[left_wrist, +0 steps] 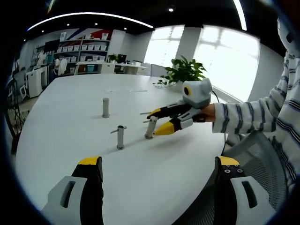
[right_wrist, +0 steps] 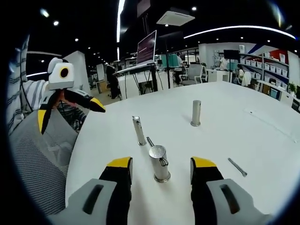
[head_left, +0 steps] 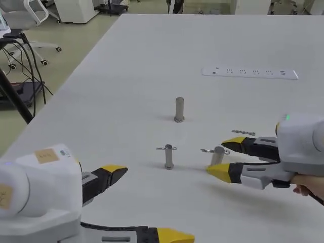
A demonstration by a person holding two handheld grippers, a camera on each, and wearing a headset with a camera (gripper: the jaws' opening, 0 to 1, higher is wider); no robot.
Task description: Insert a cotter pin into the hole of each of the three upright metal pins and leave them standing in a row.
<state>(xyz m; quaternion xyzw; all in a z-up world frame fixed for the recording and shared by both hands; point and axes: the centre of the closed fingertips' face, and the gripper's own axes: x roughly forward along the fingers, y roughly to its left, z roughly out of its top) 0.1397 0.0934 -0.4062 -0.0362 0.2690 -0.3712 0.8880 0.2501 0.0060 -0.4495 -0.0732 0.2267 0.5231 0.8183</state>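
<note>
On the matte white bench [head_left: 152,61] stand three smooth steel cylinders: far pin [head_left: 179,110], middle pin [head_left: 168,156] and right pin [head_left: 217,157], the latter two crossed by thin wire cotter pins [head_left: 164,148]. The right gripper's [head_left: 225,156] yellow-tipped jaws straddle the right pin, apart; the left gripper's [head_left: 148,202] gape by the near edge.

White pwr strip [head_left: 250,73] on far side of table [head_left: 126,66]; plant [left_wrist: 185,72] by windows [left_wrist: 225,51].

Head view looks down the bench [head_left: 152,61]; low gripper views face each other, sharing the upright metal pins [left_wrist: 120,137].
</note>
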